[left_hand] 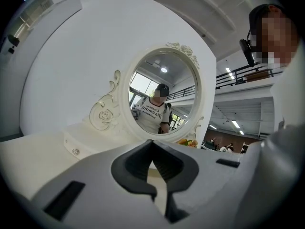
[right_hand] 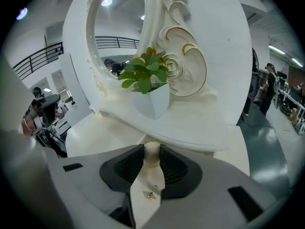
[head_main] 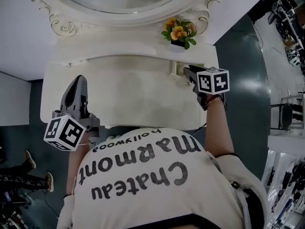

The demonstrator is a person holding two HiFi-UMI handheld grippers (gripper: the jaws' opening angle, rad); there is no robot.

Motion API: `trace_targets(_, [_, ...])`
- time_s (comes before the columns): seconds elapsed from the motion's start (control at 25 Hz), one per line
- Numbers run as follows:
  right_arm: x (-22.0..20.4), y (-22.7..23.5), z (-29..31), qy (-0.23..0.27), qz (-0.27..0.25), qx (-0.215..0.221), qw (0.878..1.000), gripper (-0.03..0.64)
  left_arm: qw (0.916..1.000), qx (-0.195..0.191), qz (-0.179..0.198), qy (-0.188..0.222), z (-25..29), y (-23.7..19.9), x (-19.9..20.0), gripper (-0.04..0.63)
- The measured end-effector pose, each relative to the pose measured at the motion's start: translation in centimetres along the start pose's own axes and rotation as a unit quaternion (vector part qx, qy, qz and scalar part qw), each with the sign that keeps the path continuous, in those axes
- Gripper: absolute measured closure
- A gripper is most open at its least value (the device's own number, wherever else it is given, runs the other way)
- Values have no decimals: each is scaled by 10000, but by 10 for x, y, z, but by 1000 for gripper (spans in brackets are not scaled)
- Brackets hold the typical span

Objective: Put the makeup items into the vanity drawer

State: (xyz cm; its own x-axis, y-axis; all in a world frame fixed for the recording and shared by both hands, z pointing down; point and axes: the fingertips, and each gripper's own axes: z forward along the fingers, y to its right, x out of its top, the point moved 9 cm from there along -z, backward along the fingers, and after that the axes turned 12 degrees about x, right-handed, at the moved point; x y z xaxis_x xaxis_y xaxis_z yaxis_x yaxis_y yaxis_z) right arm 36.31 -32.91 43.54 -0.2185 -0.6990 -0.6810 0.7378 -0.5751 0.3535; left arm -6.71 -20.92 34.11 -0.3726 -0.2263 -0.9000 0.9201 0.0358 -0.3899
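White and cream all round: a table with a carved oval mirror at its back and a small white pot of orange flowers on its raised right-hand ledge. The right gripper reaches in at the drawer, which sits just below that flower pot on the table's right side. From above I cannot tell whether the drawer stands open. Its jaws are clamped on a small cream rounded piece, one dark pad against each side. Whether that piece is a knob or one of the makeup items I cannot make out. On the cream surface seen through the gap behind it lies a tiny gold ornament. The left gripper is over the table's left part, well apart from the right one and pointing towards the mirror, its jaws together with nothing between them. The person in a printed white shirt stands close against the table's front edge
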Motion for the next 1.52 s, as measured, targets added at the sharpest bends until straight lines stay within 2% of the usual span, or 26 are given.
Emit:
trace_targets(0.24, [4,-4,10,-393,-187,-63,9990,492,10000,-7,52,49,0,0,5,588])
trace_targets(0.44, [3,-3,10,-380,-47,-64,9992,492,10000,-8,54,60,0,-1,8,588])
trace_targets(1.52, [5,7,20,-897,-118,-299,9954,478,9998,-115,92,-124,15,14,-5,588])
